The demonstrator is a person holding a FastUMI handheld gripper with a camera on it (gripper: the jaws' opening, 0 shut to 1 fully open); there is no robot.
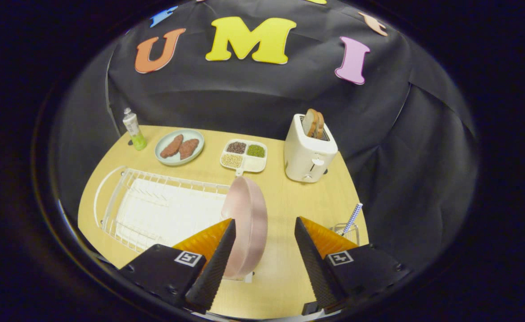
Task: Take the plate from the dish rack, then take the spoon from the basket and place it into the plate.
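Your fingers [262,250] are spread wide, pinching nothing. The pink plate [245,226] stands on edge at the right end of the white dish rack [155,210], just ahead of the left finger, its face turned left and its long axis running near to far. Right of the fingers, a wire basket [347,230] holds the checked-handle spoon [352,218], tilted up to the right. Far side of the desk [289,197]: bottle [134,129], plate with two patties [179,146], divided tray of grains [243,154], toaster [309,152] with toast.
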